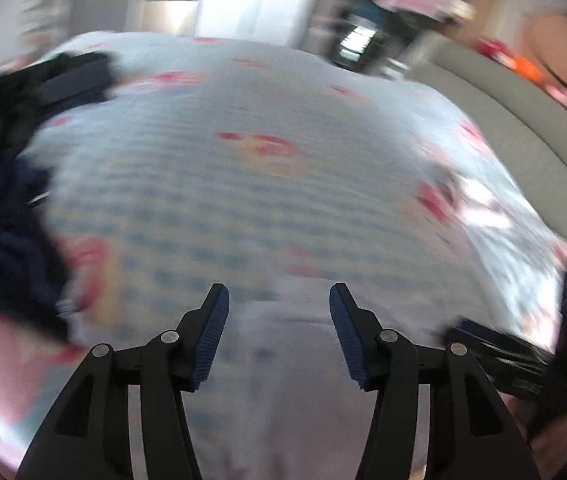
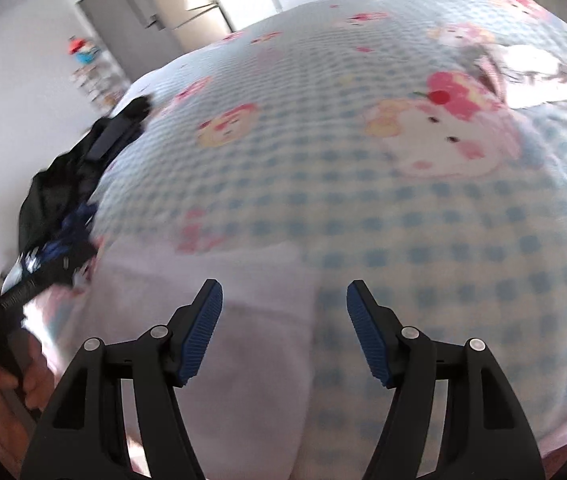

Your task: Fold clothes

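- Now the left claw gapes wide, holding nothing.
- Likewise the right claw stands wide and empty.
- Beneath both, a pale pink garment lies on the bed; dark clothes sit leftward.

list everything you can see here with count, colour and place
bedspread: 1, pale blue check with pink cartoon prints, covers the bed
white garment: 1, white, flat on the near edge under both grippers
dark clothes: 1 pile, black and navy, left side of the bed
fridge: 1, grey, far wall
left gripper: 1, black with blue pads, open above the garment
right gripper: 1, black with blue pads, open above the garment
hand: 1, on the left gripper's handle
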Motion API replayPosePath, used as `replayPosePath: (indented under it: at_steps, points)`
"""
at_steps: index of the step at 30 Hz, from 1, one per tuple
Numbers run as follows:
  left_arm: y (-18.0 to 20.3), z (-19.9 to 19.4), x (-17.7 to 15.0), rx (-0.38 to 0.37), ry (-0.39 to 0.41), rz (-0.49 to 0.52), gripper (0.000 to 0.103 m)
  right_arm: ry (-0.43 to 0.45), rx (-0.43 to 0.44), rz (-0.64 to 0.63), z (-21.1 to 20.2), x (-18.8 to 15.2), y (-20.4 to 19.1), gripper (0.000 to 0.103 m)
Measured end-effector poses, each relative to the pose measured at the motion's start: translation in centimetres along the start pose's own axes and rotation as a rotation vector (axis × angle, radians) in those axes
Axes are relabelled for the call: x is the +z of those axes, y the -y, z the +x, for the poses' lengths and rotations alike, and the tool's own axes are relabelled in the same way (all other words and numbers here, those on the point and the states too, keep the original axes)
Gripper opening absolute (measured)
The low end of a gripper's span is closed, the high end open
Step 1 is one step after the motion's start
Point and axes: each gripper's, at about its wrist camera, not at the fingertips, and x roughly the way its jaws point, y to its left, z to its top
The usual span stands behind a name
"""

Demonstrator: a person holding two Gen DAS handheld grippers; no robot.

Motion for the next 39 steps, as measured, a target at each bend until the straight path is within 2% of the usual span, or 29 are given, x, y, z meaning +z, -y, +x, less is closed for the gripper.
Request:
replayPosePath:
  at_steps: [2, 3, 5, 9, 11, 13, 14, 15, 18, 19, 21, 23, 25, 28, 32, 34, 35, 38, 39]
  points:
    - [2.2, 0.9, -0.4, -0.004, -0.081, 0.111, 0.055, -0.017, -0.014, -0.019, 0.5, -0.3, -0.7, 0.067]
    - [2.6, 1.1, -0.6, 0.025, -0.104, 0.131, 0.055, -0.026, -0.024, -0.021, 0.4, -0.6, -0.9, 0.067]
    - [1.7, 0.8, -1.5, 0.087, -0.115, 0.081, 0.055, -0.039, -0.043, -0.028, -0.1, -1.2, -1.0, 0.067]
    - [-1.5, 1.5, -3.2, 0.218, -0.153, -0.008, 0.062, -0.061, -0.065, -0.062, -1.0, -3.2, -0.5, 0.067]
    - [-3.0, -0.1, -3.2, 0.171, -0.107, -0.117, 0.062, -0.084, -0.083, -0.042, -0.9, -4.4, 0.3, 0.067]
    - [-2.7, -2.5, -3.3, 0.156, -0.015, -0.130, 0.060, -0.093, -0.066, -0.002, -1.1, -5.1, 1.2, 0.067]
    - [-2.3, -3.1, -3.7, 0.156, -0.002, -0.105, 0.060, -0.086, -0.046, 0.010, -1.5, -5.4, 1.4, 0.067]
    - [-1.9, -3.7, -4.1, 0.154, 0.012, -0.081, 0.060, -0.071, -0.021, 0.018, -2.1, -5.6, 1.5, 0.067]
    - [-1.8, -4.4, -6.2, 0.019, -0.008, -0.090, 0.060, -0.046, 0.016, -0.016, -3.8, -6.6, 0.6, 0.068]
    - [-1.7, -4.4, -7.1, -0.002, -0.014, -0.086, 0.060, -0.052, 0.015, -0.033, -3.9, -7.0, 0.2, 0.068]
    - [-1.1, -4.1, -8.4, -0.001, -0.033, -0.068, 0.059, -0.072, 0.010, -0.066, -3.9, -7.9, -0.6, 0.068]
    - [-0.8, -3.3, -9.0, 0.055, -0.081, -0.045, 0.054, -0.094, 0.011, -0.091, -3.3, -8.6, -1.3, 0.068]
    - [-0.8, -2.2, -9.2, 0.169, -0.137, -0.010, 0.053, -0.116, -0.007, -0.113, -2.5, -9.3, -1.9, 0.068]
    - [-1.6, -1.9, -8.9, 0.186, -0.168, -0.039, 0.055, -0.144, -0.134, -0.149, -1.4, -9.8, -1.7, 0.068]
    - [-0.6, -2.6, -8.9, 0.221, -0.159, -0.014, 0.055, -0.140, -0.179, -0.136, -2.2, -10.0, -0.4, 0.068]
    - [-0.5, -3.2, -8.8, 0.206, -0.143, -0.035, 0.055, -0.132, -0.206, -0.154, -2.6, -10.2, -0.2, 0.068]
    - [-0.8, -3.4, -8.6, 0.175, -0.125, -0.056, 0.055, -0.120, -0.209, -0.161, -3.0, -10.4, -0.2, 0.068]
    - [-1.2, -4.3, -8.1, 0.065, -0.066, -0.103, 0.053, -0.082, -0.142, -0.157, -3.9, -10.7, -0.7, 0.068]
    - [-1.0, -4.2, -8.2, 0.072, -0.066, -0.095, 0.053, -0.081, -0.108, -0.151, -3.9, -10.7, -0.8, 0.068]
